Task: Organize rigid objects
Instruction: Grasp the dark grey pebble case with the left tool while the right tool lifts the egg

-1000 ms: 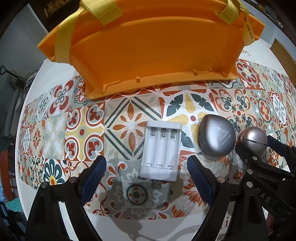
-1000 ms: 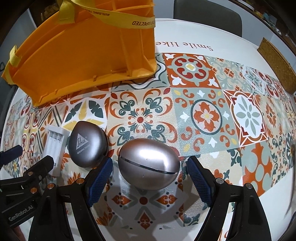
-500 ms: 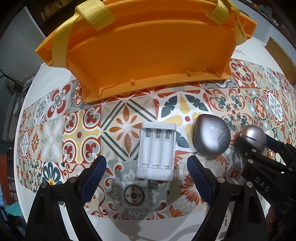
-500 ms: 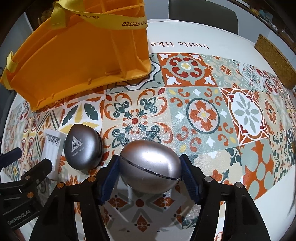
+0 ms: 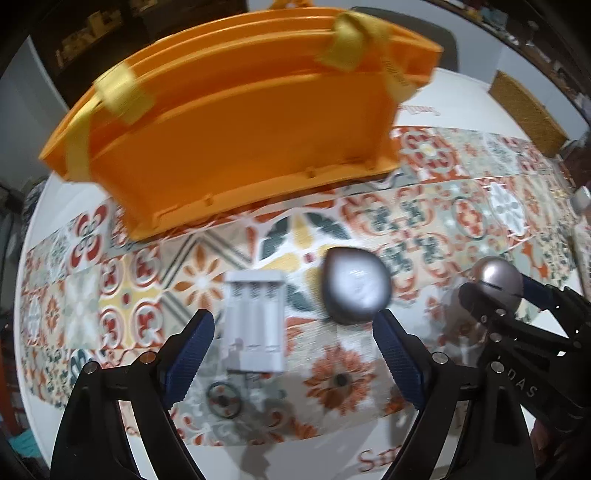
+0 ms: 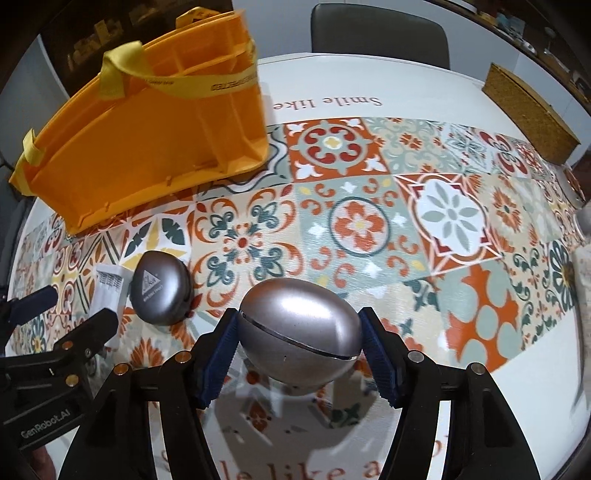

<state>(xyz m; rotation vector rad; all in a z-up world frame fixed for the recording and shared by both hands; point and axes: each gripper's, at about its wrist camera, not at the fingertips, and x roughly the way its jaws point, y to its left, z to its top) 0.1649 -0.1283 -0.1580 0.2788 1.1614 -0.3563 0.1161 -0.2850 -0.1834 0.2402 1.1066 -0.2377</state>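
Now the right gripper (image 6: 299, 350) clamps the silver egg (image 6: 299, 332); the left gripper (image 5: 293, 350) gapes empty above the charger (image 5: 255, 321) on the table (image 6: 369, 221).

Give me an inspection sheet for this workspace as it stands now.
Surface: white table with a patterned tile mat and printed lettering.
Job's things: silver egg-shaped case clamped between the pads, apparently lifted off the mat; grey rounded case and white battery charger lying on the mat; orange organizer caddy with yellow straps standing behind them.
Clutter: woven mat at the far right edge.
Tongs: right tongs shut on the egg-shaped case; left tongs open, holding nothing, above the charger.
Cables: nothing seen.
Surroundings: grey chair behind the table; dark shelving beyond.
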